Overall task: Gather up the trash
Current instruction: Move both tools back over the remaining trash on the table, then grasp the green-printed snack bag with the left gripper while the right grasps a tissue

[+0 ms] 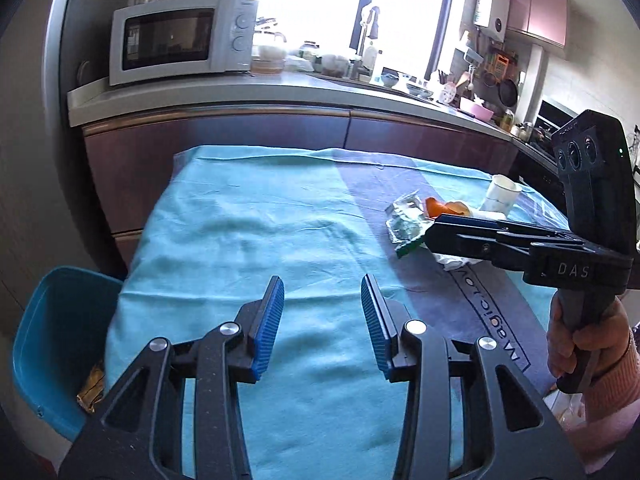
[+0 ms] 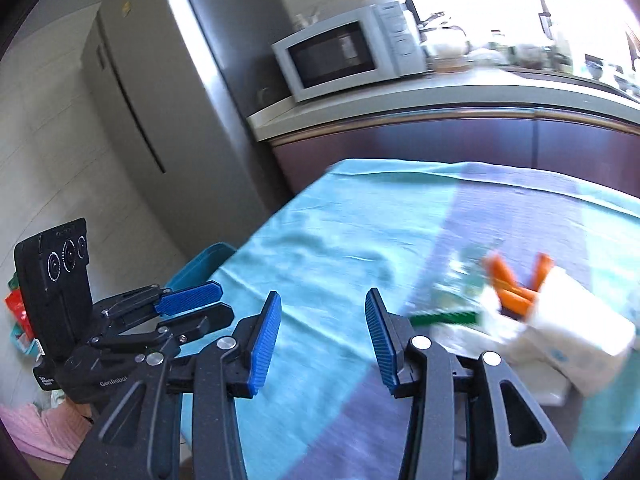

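Note:
A pile of trash lies on the right of the cloth-covered table (image 1: 248, 216): a crumpled clear and green wrapper (image 1: 404, 222), orange peel (image 1: 440, 208), a white paper cup (image 1: 500, 194) on its side and white tissue (image 1: 454, 260). In the right wrist view the peel (image 2: 516, 284), a green strip (image 2: 444, 318) and the white cup (image 2: 576, 328) are blurred. My left gripper (image 1: 322, 320) is open and empty over the turquoise cloth. My right gripper (image 2: 322, 340) is open and empty, left of the pile; in the left wrist view (image 1: 432, 232) it reaches in beside the wrapper.
A blue bin (image 1: 52, 340) stands at the table's left edge with a gold wrapper (image 1: 92, 392) inside. Behind the table run a kitchen counter (image 1: 280, 92), a microwave (image 1: 180, 38) and a fridge (image 2: 152, 92). A grey printed mat (image 1: 460, 300) covers the table's right part.

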A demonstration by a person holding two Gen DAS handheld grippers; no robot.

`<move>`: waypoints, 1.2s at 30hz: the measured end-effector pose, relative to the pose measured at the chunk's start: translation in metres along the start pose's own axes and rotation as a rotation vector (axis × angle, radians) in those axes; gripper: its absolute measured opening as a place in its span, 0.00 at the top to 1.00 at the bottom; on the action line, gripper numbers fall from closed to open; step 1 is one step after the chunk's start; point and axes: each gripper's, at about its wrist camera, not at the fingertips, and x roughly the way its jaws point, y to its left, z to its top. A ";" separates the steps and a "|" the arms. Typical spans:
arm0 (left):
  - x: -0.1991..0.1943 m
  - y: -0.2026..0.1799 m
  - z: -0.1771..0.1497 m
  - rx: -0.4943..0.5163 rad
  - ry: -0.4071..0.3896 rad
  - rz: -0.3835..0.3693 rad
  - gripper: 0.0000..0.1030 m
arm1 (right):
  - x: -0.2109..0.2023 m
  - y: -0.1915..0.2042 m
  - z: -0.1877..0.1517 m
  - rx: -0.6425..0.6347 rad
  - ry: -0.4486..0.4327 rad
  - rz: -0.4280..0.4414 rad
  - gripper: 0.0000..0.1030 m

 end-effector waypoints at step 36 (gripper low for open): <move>0.125 -0.088 0.040 0.187 0.217 -0.028 0.78 | -0.057 -0.122 -0.034 0.273 -0.113 -0.166 0.54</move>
